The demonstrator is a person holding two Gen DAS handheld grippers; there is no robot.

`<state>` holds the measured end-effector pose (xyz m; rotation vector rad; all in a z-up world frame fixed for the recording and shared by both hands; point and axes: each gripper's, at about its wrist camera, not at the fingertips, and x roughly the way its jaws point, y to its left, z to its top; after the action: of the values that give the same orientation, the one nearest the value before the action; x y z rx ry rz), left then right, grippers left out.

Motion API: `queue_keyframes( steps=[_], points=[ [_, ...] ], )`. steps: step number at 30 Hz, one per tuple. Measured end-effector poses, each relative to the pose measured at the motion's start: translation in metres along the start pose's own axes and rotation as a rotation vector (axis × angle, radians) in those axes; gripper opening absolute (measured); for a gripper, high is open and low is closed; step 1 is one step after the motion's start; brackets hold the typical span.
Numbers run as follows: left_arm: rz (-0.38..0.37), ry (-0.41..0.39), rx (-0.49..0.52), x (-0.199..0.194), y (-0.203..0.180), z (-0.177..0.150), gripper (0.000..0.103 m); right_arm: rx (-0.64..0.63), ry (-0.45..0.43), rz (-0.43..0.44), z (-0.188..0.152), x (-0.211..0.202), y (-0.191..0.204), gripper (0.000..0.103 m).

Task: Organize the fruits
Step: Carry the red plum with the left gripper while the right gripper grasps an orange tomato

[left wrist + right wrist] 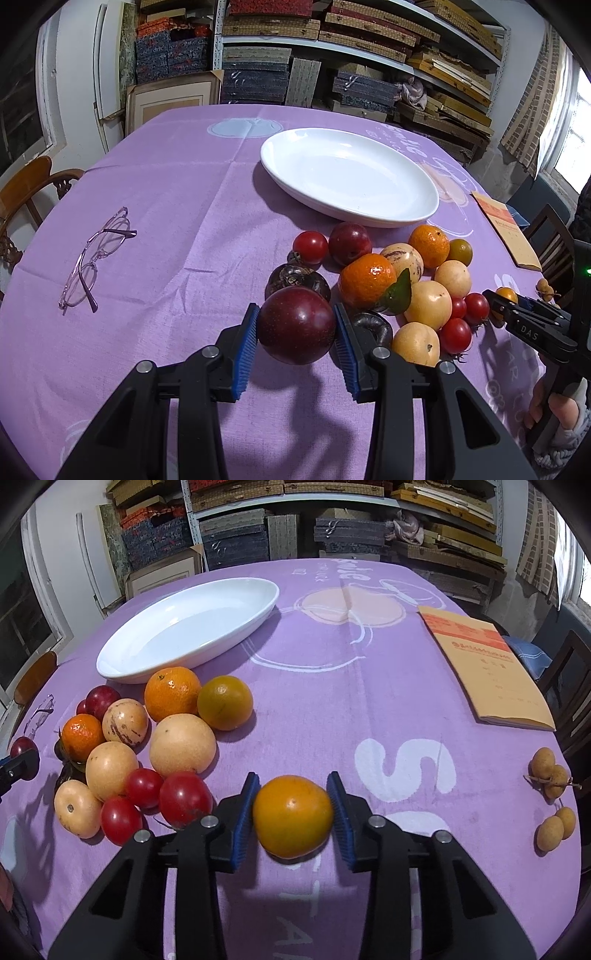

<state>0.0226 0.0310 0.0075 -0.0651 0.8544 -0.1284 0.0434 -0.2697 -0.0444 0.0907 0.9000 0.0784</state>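
Observation:
My left gripper (pixel 295 326) is shut on a dark red plum (pixel 296 325) and holds it just above the purple cloth, at the near left of the fruit pile. My right gripper (pixel 293 814) is shut on an orange-yellow tangerine (pixel 292 816), right of the pile; it also shows in the left wrist view (pixel 496 301). The pile holds oranges (pixel 172 692), pale yellow fruits (pixel 183 744), small red tomatoes (pixel 184 797) and dark mangosteens (pixel 297 278). An empty white oval plate (pixel 351 175) lies just beyond the pile, also in the right wrist view (pixel 192 627).
Pink-framed glasses (pixel 94 258) lie on the left of the table. A brown envelope (pixel 487 668) lies at the right, with small longans (pixel 550 775) near the right edge. Wooden chairs (pixel 26 188) stand around the table; shelves of boxes (pixel 332 48) are behind.

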Motion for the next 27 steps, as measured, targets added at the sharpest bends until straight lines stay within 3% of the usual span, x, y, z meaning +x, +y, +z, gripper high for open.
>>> queue_keyframes(
  steps=[14, 21, 27],
  points=[
    [-0.004, 0.009, 0.030, 0.007, -0.003, 0.017, 0.040, -0.012, -0.045, 0.037, 0.008, -0.017, 0.005, 0.037],
    [-0.005, -0.066, 0.103, 0.012, -0.019, 0.074, 0.040, -0.126, -0.092, 0.103, 0.069, -0.036, 0.037, 0.037],
    [-0.016, -0.084, 0.142, 0.048, -0.042, 0.121, 0.040, -0.157, -0.087, 0.118, 0.133, 0.006, 0.067, 0.037]
  ],
)
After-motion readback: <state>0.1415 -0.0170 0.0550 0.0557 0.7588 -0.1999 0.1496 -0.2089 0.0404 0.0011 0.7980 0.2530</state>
